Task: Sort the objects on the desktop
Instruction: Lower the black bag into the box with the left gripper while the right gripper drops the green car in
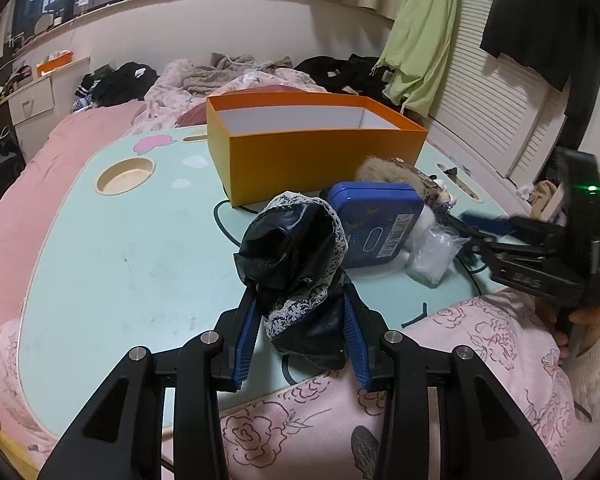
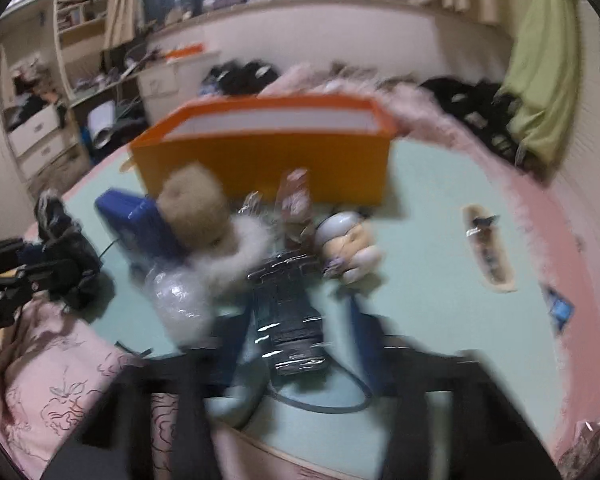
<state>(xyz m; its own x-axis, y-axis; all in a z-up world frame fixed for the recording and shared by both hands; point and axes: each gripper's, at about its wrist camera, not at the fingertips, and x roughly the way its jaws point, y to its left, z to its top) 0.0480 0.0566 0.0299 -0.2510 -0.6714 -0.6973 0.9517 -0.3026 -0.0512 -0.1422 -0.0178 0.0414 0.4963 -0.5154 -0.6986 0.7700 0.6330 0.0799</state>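
Left tongs (image 1: 300, 312), seen from the left wrist: blue pads (image 1: 247, 340) pressed on either side of a black glove (image 1: 296, 256) trimmed with grey lace, the glove held between the fingers and bulging upward past the tips, its lower end just above the pale green table (image 1: 120, 248). Beyond the glove, a blue tin (image 1: 376, 224) propped on edge, touching a white fluffy bundle (image 1: 422, 226) and a crinkled clear bag (image 1: 436, 254); behind these, a tan fur ball (image 1: 380, 170). Farther back, an open orange box (image 1: 312, 148) with a white lining, standing on the table and apart from the glove. To the left of the box, a round recess (image 1: 126, 175) in the tabletop. At the right edge, the right tongs (image 1: 466, 226) reaching in toward the pile, tips near the clear bag. Right tongs (image 2: 300, 320), seen from the right wrist, heavily blurred: blue fingers set on either side of a dark ribbed case (image 2: 292, 316) lying lengthwise between them; contact with the case not discernible, grip impossible to tell. Just ahead of the case, a small doll (image 2: 346, 246) with a grey cap, and to the left the tan fur ball (image 2: 194, 208), white fluff and blue tin (image 2: 140, 224). Orange box (image 2: 268, 160) behind the pile. Left tongs (image 2: 24, 280) with the glove (image 2: 66, 256) at the far left edge. Pink floral quilt (image 1: 480, 340) along the near table edge.
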